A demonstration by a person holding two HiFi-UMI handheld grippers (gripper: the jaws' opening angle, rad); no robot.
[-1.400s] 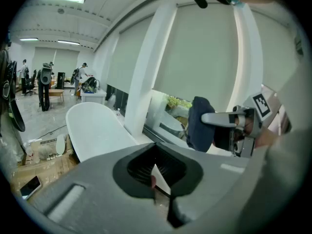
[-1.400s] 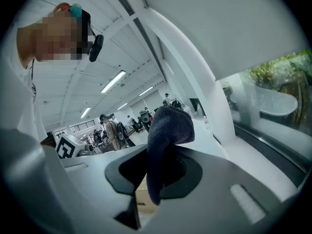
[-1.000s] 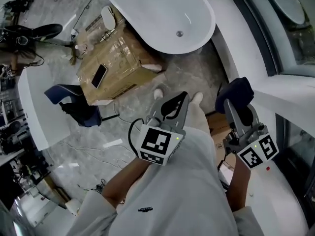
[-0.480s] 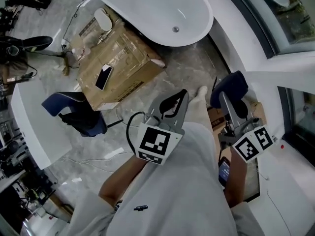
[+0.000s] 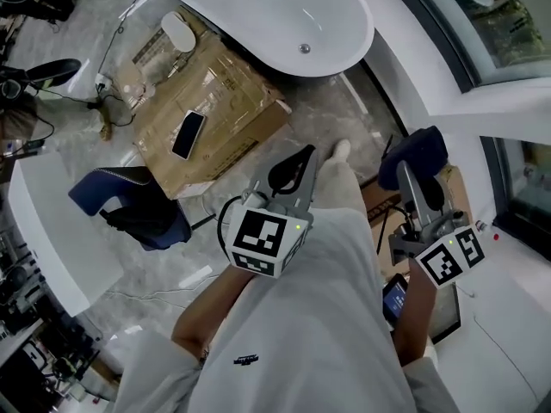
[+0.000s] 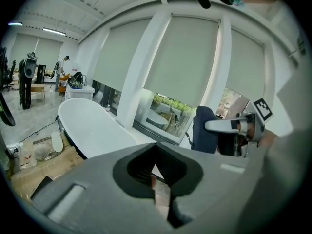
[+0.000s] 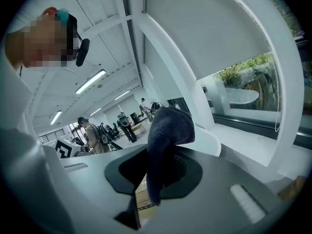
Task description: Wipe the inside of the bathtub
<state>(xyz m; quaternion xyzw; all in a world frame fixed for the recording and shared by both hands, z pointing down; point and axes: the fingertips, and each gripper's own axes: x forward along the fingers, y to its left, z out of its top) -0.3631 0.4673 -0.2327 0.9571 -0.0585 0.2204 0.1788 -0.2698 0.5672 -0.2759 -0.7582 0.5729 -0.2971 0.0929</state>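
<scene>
Head view: the white bathtub (image 5: 258,15) lies well ahead of the fingers of the left gripper (image 5: 297,166) and right gripper (image 5: 416,188). Left gripper view: fingers together, holding nothing. Right gripper view: fingers clamped on a dark blue cloth (image 7: 168,126); wiping looks not yet begun, so the cloth must next go forward and down into the tub.

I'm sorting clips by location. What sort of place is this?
Probably an open lab or showroom, not a home bathroom: a freestanding white bathtub stands on a stone-look floor beside a taped cardboard box, and the right gripper view shows other people under strip lights.
</scene>
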